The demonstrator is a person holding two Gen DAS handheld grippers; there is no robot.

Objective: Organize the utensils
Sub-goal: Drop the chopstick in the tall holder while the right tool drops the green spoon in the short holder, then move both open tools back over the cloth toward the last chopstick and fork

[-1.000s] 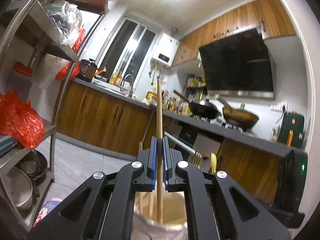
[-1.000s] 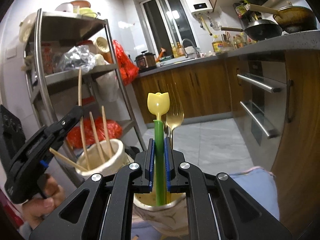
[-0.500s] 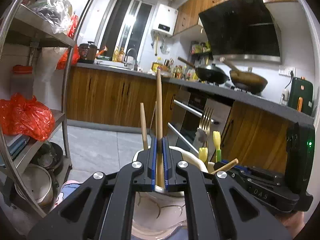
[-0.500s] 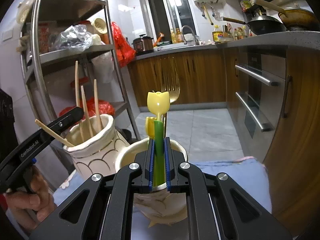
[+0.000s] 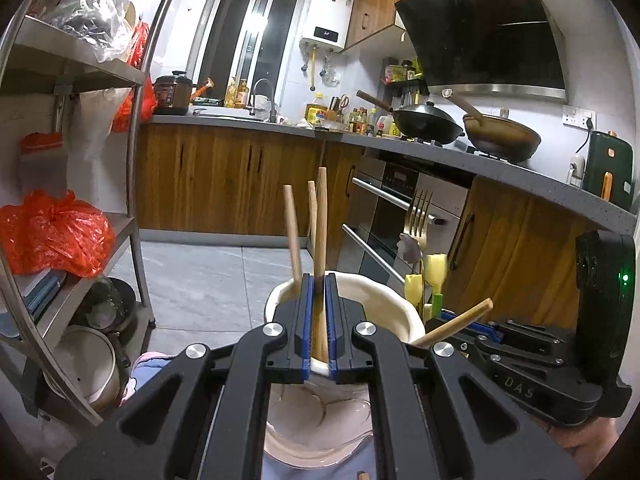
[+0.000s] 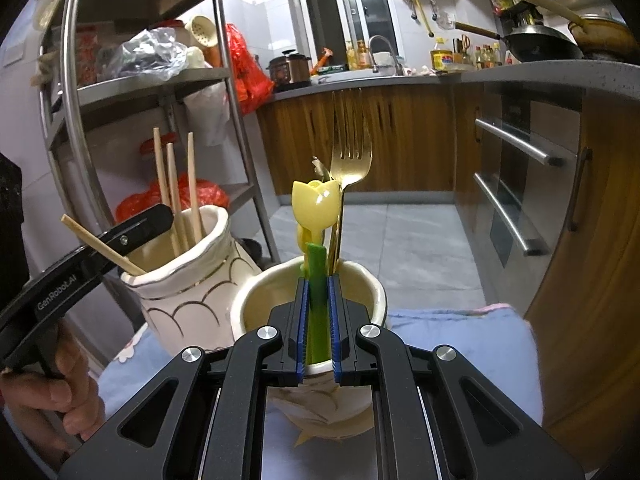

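our left gripper has sunk its clamped chopstick into the scalloped vase below our jaws; our right gripper, pinching the tulip spoon, lowered it into the cream cup. we judge release comes next.

Home kitchen: woks, oven

left claw: jaws clamped, angled slightly down | right claw: jaws clamped, angled slightly down
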